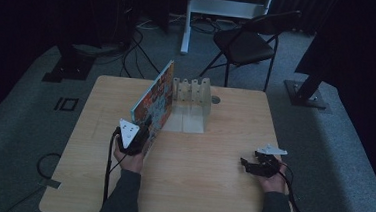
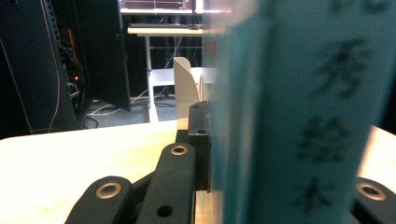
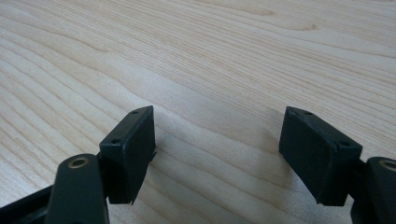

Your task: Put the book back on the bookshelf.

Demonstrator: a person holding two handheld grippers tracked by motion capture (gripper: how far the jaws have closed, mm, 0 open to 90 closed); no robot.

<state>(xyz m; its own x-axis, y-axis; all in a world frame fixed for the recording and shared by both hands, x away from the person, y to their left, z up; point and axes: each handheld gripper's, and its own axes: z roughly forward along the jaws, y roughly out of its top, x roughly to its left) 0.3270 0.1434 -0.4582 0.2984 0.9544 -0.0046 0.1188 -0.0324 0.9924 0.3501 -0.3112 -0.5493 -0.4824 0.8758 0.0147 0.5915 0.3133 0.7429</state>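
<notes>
A thin book (image 1: 156,96) with a colourful cover and a teal spine (image 2: 299,116) stands on edge, leaning to the left, on the wooden table (image 1: 210,188). My left gripper (image 1: 140,130) is shut on its near end. In the left gripper view the black pad (image 2: 201,140) presses flat against the cover. Just right of the book stands a white slotted rack (image 1: 193,94), which rises behind the pad as a white upright (image 2: 184,88). My right gripper (image 1: 249,165) rests low at the table's right, open, with bare wood between its jaws (image 3: 219,149).
A black folding chair (image 1: 243,39) and a white desk leg (image 1: 186,20) stand beyond the table's far edge. Cables trail from both grippers off the near edge. Dark stands flank the table on the carpet.
</notes>
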